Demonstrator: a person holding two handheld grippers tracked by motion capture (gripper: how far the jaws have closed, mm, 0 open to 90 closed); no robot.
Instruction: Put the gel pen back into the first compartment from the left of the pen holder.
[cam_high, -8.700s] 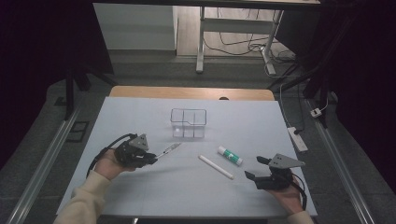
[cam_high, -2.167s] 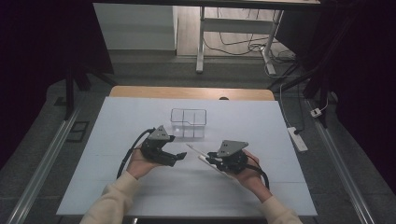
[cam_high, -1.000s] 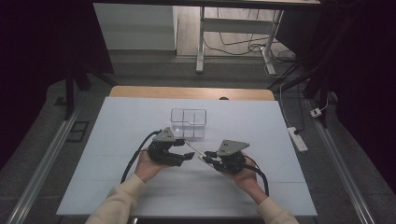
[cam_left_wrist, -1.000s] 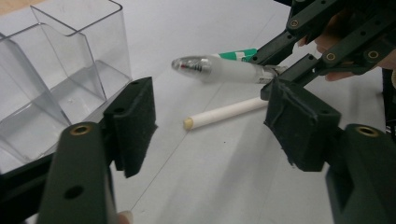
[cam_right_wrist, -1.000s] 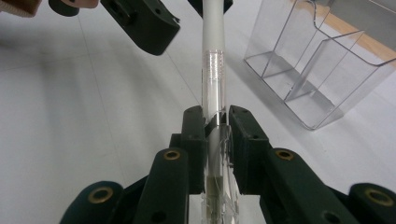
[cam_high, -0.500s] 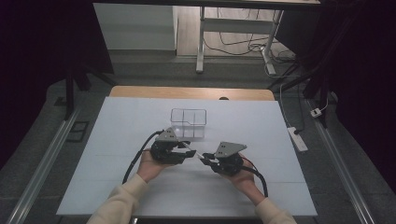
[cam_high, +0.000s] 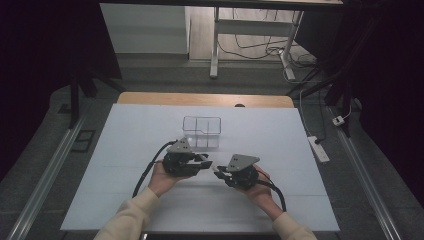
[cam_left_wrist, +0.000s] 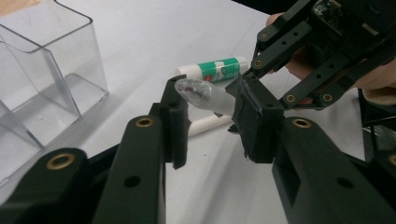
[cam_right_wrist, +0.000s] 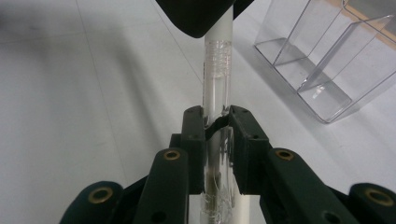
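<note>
While my right tongs (cam_right_wrist: 217, 122) pinch the clear pen (cam_right_wrist: 217, 93) tight around its barrel, my left tongs (cam_left_wrist: 208, 114) are clamped on its frosted cap (cam_left_wrist: 205, 96), so the pen hangs between them above the worktop (cam_high: 125, 135). Beyond both, the clear divided box (cam_high: 201, 131) sits with nothing inside. Near it, a glue stick (cam_left_wrist: 215, 68) lies on the worktop.

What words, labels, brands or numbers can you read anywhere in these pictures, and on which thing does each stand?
None can be read.
Glue stick: its green, white and red label carries print, too blurred to make out.
Clear pen: no print shows on the barrel held by both grippers.
Clear box: no label.
</note>
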